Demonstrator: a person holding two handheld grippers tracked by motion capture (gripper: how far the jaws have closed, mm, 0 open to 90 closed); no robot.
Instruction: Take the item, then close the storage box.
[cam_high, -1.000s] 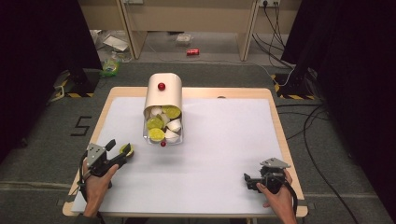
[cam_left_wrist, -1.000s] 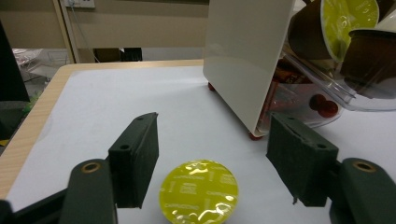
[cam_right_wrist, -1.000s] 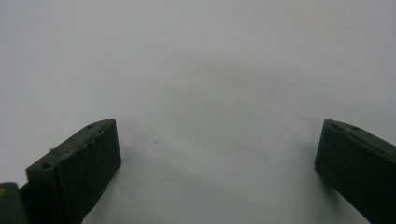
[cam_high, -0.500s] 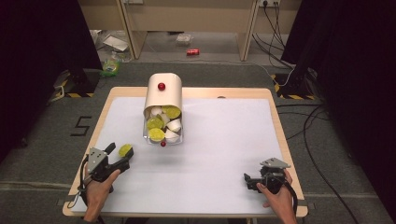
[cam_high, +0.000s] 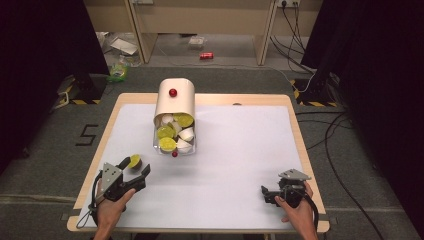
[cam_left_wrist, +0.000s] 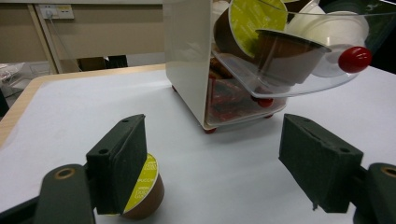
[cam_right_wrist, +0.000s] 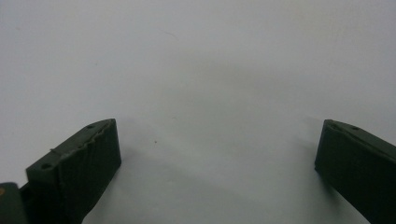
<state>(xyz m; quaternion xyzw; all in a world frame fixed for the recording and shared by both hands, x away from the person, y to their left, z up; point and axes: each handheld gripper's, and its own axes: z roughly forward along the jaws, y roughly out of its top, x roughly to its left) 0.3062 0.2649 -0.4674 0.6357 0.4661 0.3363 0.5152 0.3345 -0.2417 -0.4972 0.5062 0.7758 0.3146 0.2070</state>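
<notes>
A coffee capsule (cam_high: 134, 161) with a yellow-green lid lies on its side on the white table top (cam_high: 235, 150). In the left gripper view this capsule (cam_left_wrist: 145, 186) sits just inside the left jaw and is partly hidden by it; the right jaw stands far from it. My left gripper (cam_high: 137, 169) (cam_left_wrist: 219, 158) is open, and its jaws have just been opening around the capsule. Ahead of it stands a cream capsule dispenser (cam_high: 174, 97) (cam_left_wrist: 187, 60) with a clear front tray, red knobs and several capsules. My right gripper (cam_high: 265, 195) (cam_right_wrist: 219, 154) rests open over bare table at the front right.
The table's wooden front and left edges (cam_high: 92, 165) run close to my left hand. Beyond the table, cables (cam_high: 325, 140) trail over the floor at the right, and a red can (cam_high: 206, 55) and litter lie at the back.
The left gripper's jaws have spread wider and the hand has drawn back slightly toward the person. The capsule now lies free on the table. The right gripper has not moved.
</notes>
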